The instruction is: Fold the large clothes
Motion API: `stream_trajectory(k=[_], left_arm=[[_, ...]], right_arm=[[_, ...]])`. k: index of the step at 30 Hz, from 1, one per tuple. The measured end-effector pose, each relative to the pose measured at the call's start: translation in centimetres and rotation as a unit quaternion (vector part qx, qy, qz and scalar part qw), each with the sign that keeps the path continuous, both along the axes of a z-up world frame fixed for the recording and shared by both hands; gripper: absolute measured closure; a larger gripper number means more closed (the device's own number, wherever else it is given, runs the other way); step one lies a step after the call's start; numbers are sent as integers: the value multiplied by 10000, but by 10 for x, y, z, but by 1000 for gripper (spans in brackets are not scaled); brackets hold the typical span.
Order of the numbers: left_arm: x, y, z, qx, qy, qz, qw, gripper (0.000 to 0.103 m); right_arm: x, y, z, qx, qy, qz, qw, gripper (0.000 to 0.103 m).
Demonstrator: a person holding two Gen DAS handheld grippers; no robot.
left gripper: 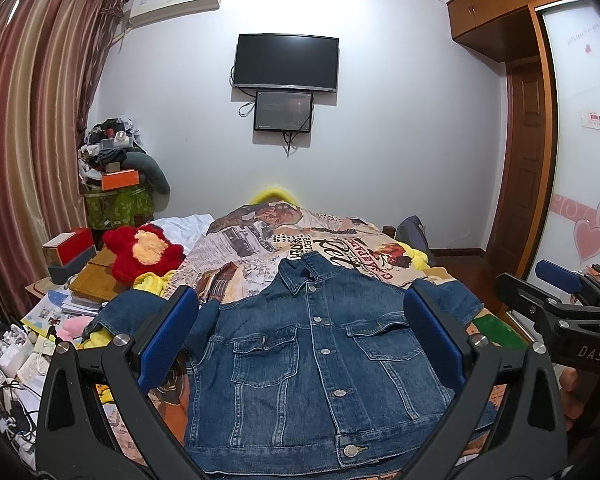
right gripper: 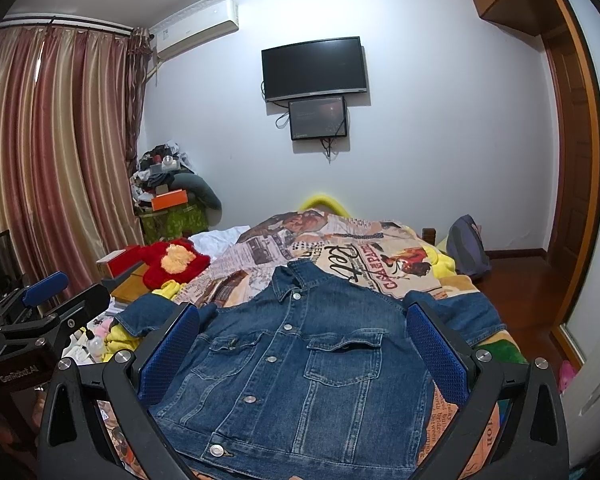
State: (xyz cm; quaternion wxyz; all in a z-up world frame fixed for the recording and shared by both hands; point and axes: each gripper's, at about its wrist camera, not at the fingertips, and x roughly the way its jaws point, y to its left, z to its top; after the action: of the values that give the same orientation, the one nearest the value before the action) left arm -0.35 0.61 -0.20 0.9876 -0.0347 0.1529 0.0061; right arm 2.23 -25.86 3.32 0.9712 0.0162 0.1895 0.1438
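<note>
I hold my left gripper (left gripper: pixel 300 340) and right gripper (right gripper: pixel 304 344) with jaws spread wide and empty above the denim jacket (left gripper: pixel 320 356), which lies buttoned and face-up on the bed (left gripper: pixel 380 256), sleeves out, ready for folding.

A bed (left gripper: pixel 496 330) is covered by a blanket (left gripper: pixel 260 236) printed with newspaper-style pictures and lettering. On this blanket a blue denim jacket (left gripper: pixel 324 364) is laid flat, front up and buttoned, its collar pointed toward the far wall and both sleeves spread outward. A red and yellow plush toy (left gripper: pixel 144 250) is seen at the bed's left side, beside a crumpled white cloth (left gripper: pixel 184 226).
</note>
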Motion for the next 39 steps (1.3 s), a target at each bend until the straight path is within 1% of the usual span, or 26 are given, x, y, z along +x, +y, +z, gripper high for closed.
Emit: stream_trajectory(k=[9, 14, 18, 19, 21, 22, 24, 27, 30, 32, 33, 36, 39], left_arm=[[12, 9, -3, -116, 22, 60, 9999, 0], [33, 29, -8, -215, 87, 223, 9995, 0], [55, 46, -14, -152, 216, 347, 9990, 0], [61, 52, -16, -138, 218, 427, 9988, 0], [73, 63, -21, -118, 228, 529, 9983, 0], [80, 70, -23, -117, 255, 585, 9979, 0], [93, 85, -30, -188, 297, 710, 9969, 0], [114, 108, -44, -152, 372, 1106, 9930, 0], [137, 133, -63, 3, 639, 1450, 9874, 0], [153, 155, -79, 3, 884, 1637, 9825, 0], [160, 167, -87, -72, 1008, 1680, 9806, 0], [176, 198, -109, -306, 1351, 1583, 9776, 0], [192, 230, -133, -670, 1790, 1598, 9685, 0]], right_arm=[[15, 3, -4, -58, 143, 12, 9999, 0], [41, 14, -10, -136, 349, 43, 9993, 0], [59, 24, -14, -149, 482, 142, 9986, 0], [72, 29, -17, -189, 531, 193, 9982, 0], [78, 34, -20, -221, 560, 229, 9979, 0], [94, 40, -24, -257, 621, 257, 9974, 0], [112, 48, -30, -256, 702, 345, 9966, 0], [132, 56, -38, -239, 788, 383, 9959, 0], [162, 66, -55, -257, 972, 462, 9939, 0], [188, 74, -71, -248, 1181, 569, 9911, 0], [198, 78, -78, -263, 1254, 608, 9899, 0], [231, 86, -97, -468, 1441, 625, 9865, 0], [262, 94, -117, -706, 1674, 720, 9807, 0]])
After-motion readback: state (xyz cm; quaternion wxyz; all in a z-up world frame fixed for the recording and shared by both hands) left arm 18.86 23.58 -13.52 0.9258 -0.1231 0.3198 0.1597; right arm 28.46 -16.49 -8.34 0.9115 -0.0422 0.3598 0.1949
